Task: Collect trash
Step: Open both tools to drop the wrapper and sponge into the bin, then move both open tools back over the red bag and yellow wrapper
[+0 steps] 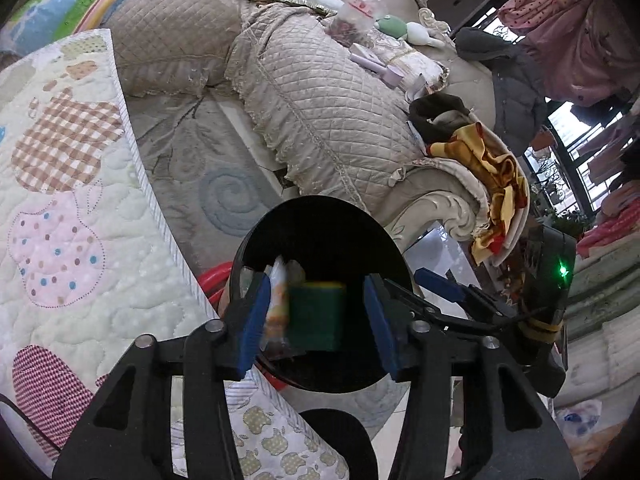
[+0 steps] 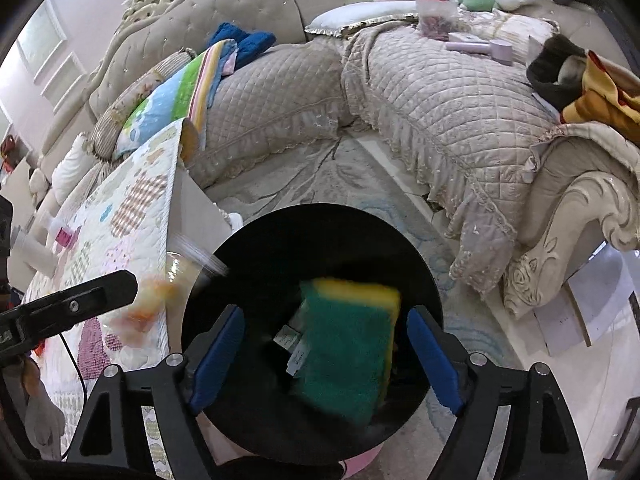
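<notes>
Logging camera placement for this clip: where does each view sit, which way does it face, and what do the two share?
Left wrist: on the left tongs, angled down into the black bin; a clear snack wrapper and blurred green sponge between its open blue pads; right tongs beyond.
Right wrist: on the right tongs, over the bin and sponge; left tongs at the left edge.
Shared: bin, sponge, wrapper, beige sofa.

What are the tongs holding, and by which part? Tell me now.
Nothing. Both tongs are open over the black bin: the sponge and the wrapper are blurred, apparently falling in.
</notes>
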